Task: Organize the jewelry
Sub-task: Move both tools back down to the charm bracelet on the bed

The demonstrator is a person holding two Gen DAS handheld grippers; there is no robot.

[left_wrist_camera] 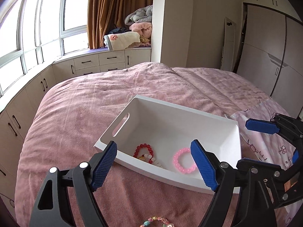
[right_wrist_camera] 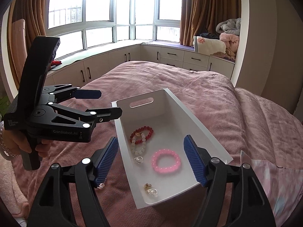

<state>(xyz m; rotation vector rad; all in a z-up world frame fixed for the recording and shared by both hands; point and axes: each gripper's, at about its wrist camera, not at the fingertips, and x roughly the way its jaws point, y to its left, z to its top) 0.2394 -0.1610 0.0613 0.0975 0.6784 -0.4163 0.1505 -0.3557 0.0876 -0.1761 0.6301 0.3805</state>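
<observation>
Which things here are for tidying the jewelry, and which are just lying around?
For the job: white bin, red bracelet, white bracelet, pink bracelet, colorful bracelet on the bed.

Just lying around: folded blankets, curtains, cabinets.

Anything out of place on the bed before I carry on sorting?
Yes. A multicoloured bead bracelet still lies on the pink blanket, outside the white bin that holds the red bracelet and pink bracelet.

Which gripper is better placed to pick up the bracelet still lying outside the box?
Probably the left gripper: the multicoloured bracelet lies on the bedspread just below its open, empty fingers.
</observation>
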